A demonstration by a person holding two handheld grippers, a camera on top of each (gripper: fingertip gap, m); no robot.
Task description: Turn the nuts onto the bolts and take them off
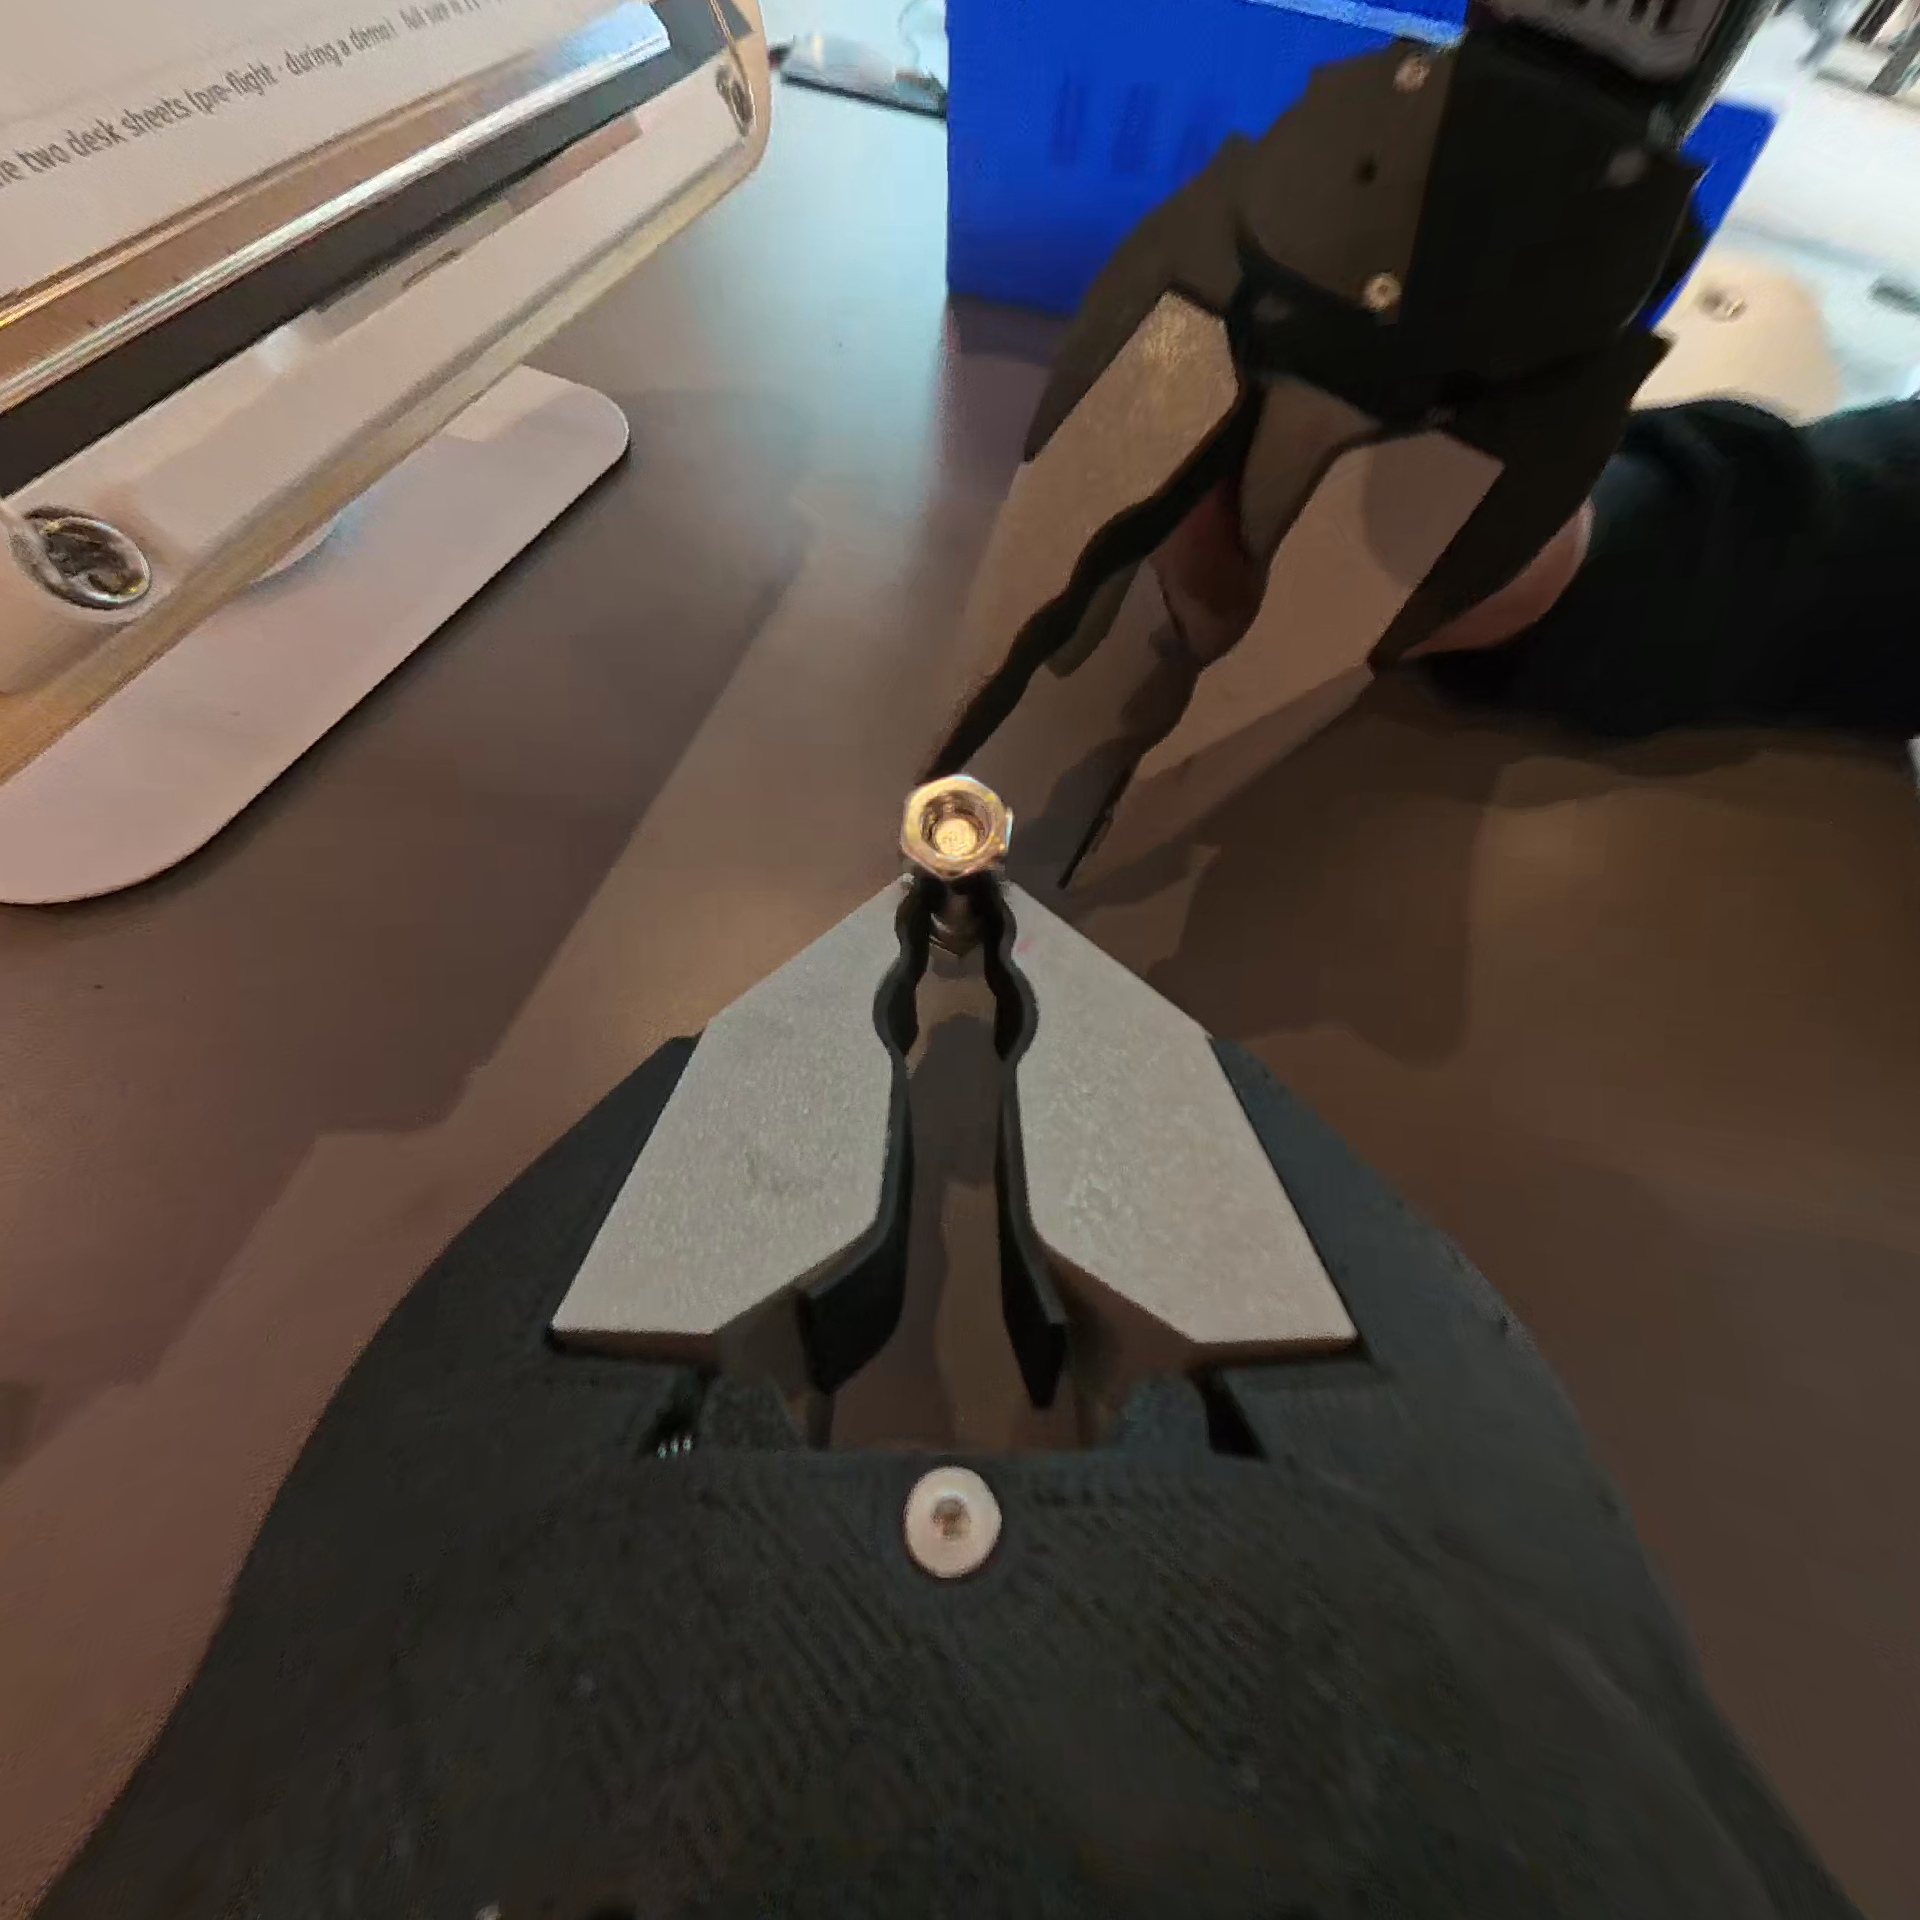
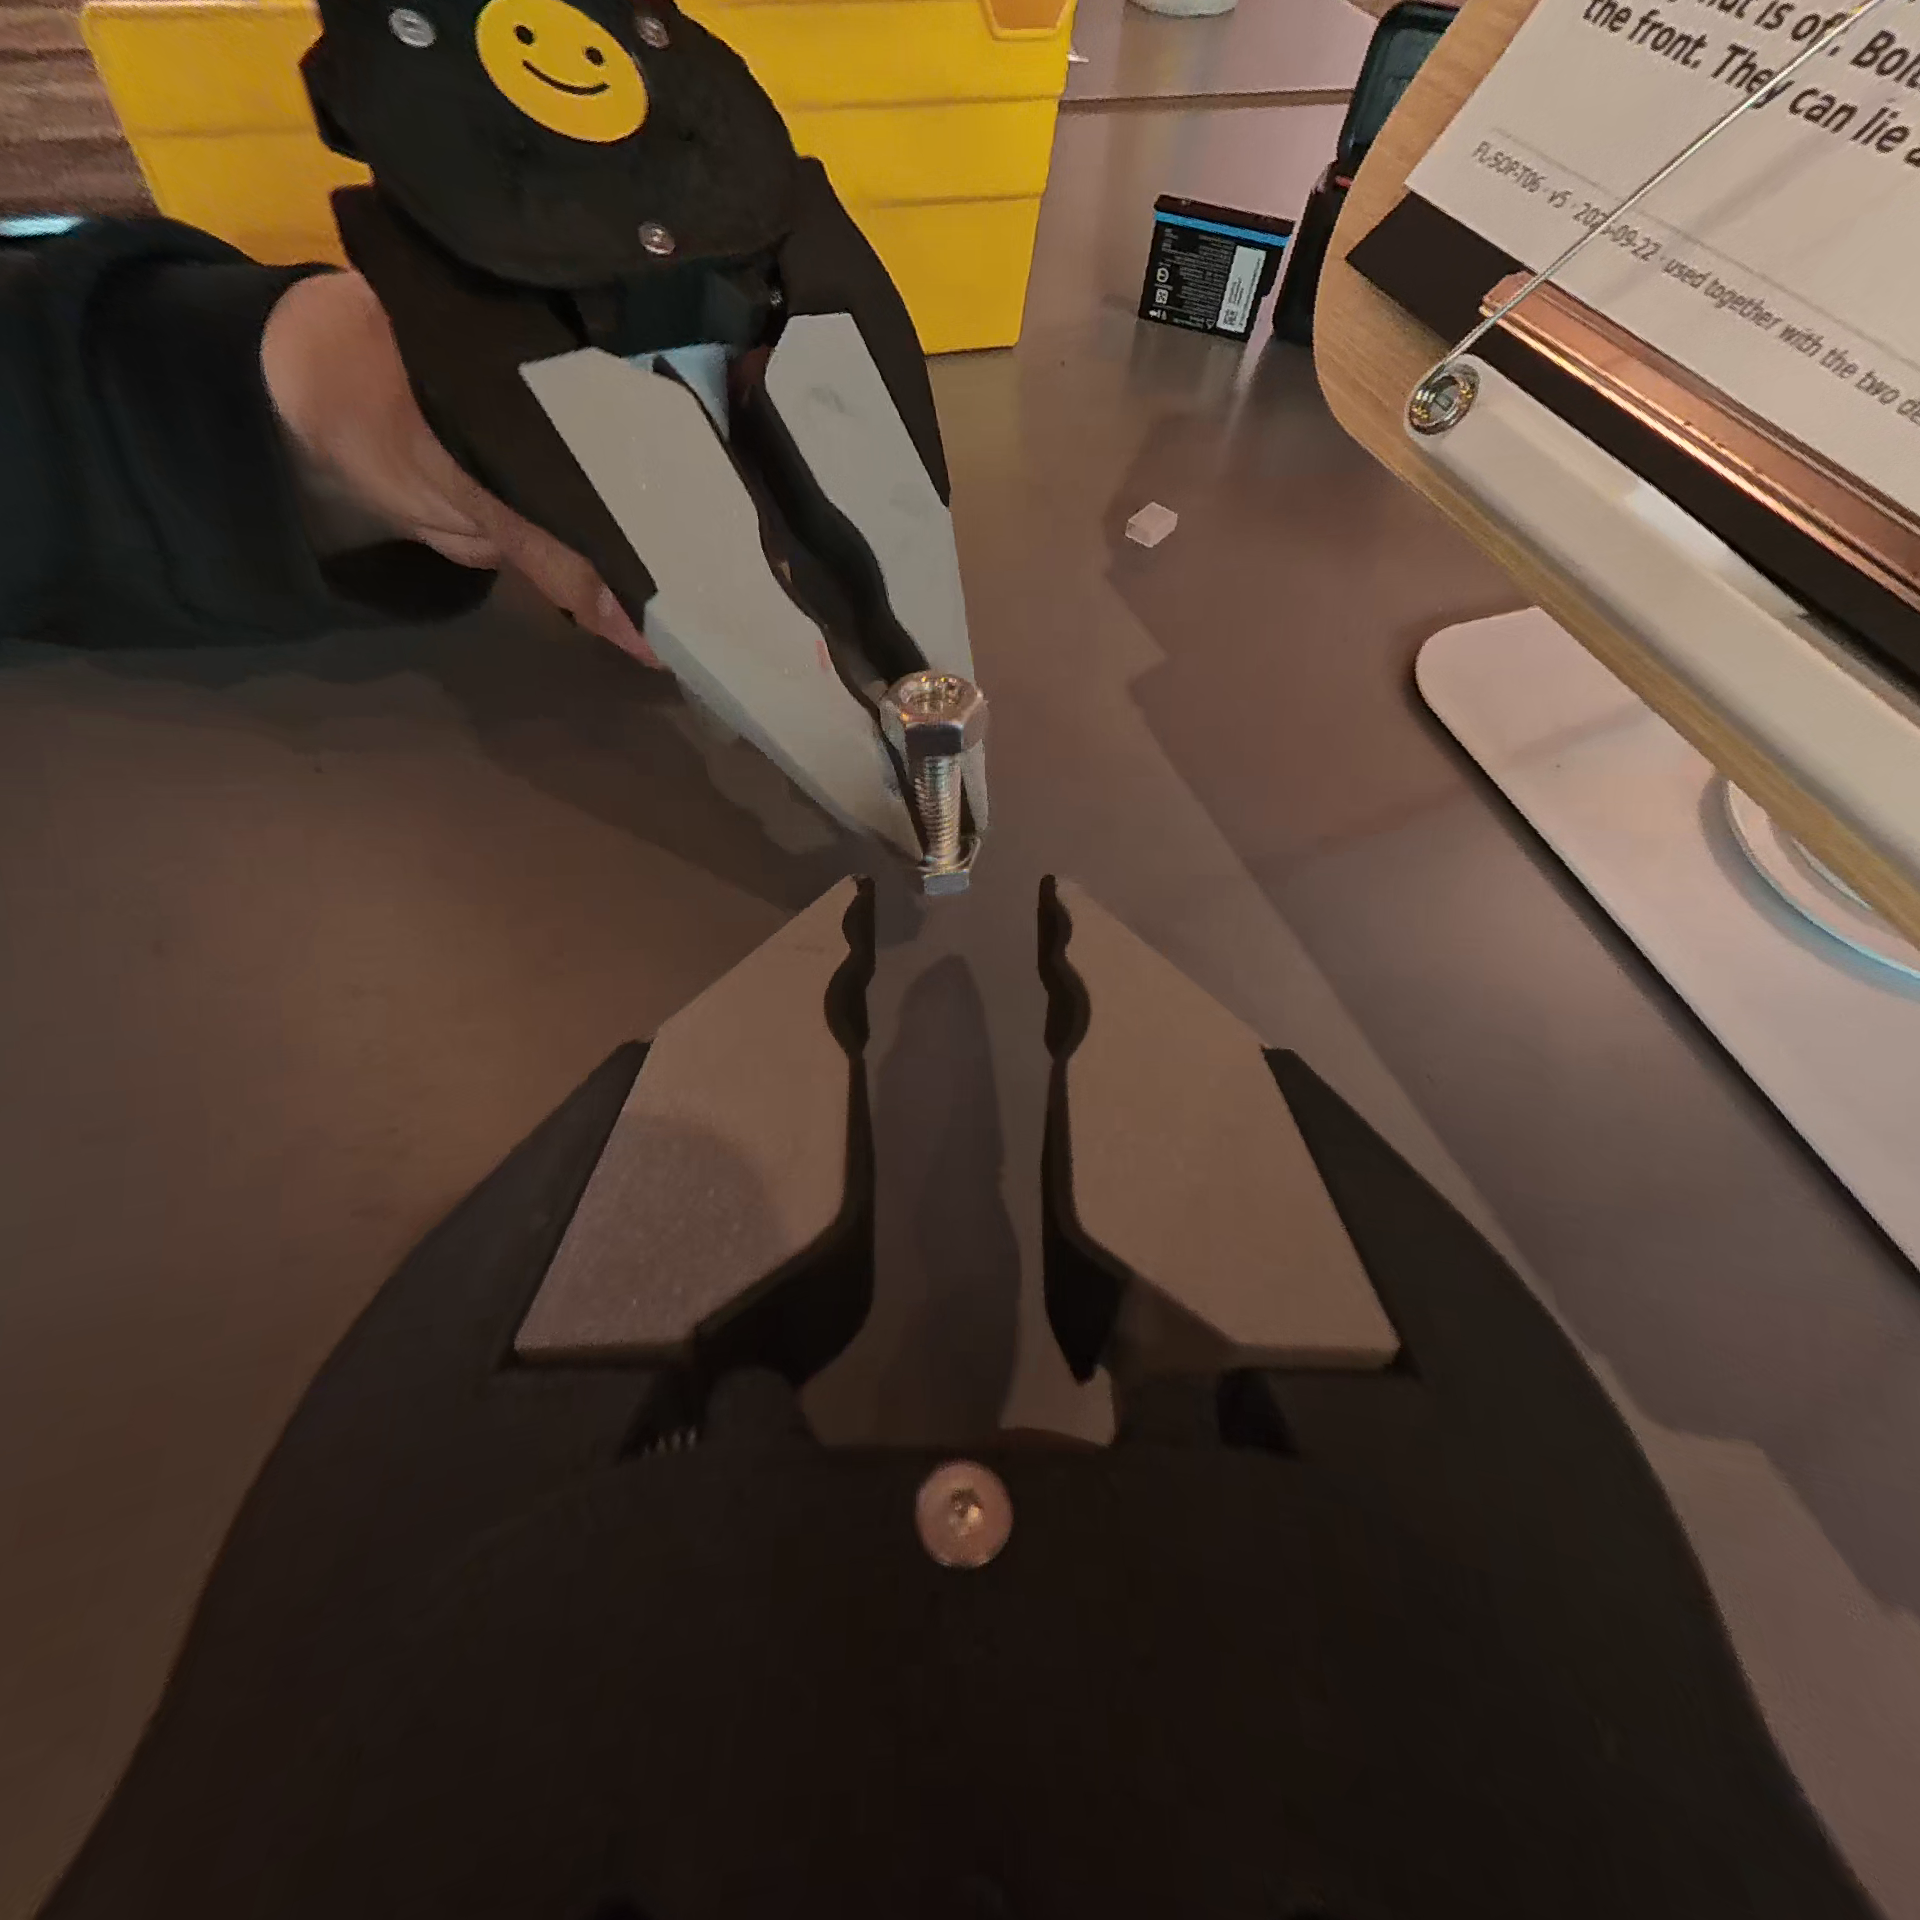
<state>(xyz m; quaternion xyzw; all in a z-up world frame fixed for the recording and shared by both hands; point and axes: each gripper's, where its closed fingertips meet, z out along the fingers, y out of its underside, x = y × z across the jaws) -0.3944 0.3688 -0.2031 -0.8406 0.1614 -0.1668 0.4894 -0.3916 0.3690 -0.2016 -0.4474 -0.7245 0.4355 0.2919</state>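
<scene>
Steel bolt (image 2: pixel 940 800) stands upright, head down near the brown table (image 2: pixel 312 935), pinched by its threaded shank between the tips of the left gripper (image 1: pixel 954 914); whether the head touches the table I cannot tell. Nut (image 1: pixel 954 834) sits at the top end of the bolt, the shank tip visible through its bore in the left wrist view, so it looks threaded on by only a few turns. Holding low on the shank likely serves to keep the bolt from spinning and leave the nut free to be reached. Right gripper (image 2: pixel 951 899) released, fingers spread, nothing in them; the bolt lies just ahead of its tips, slightly left of centre, nut higher than the tips. In the left wrist view the right gripper (image 1: pixel 1049 831) hangs tilted down, just right of the nut, apart from it. Yellow bin (image 2: pixel 935 156), blue box (image 1: pixel 1091 156) and document stand (image 2: pixel 1662 416) stay well clear
</scene>
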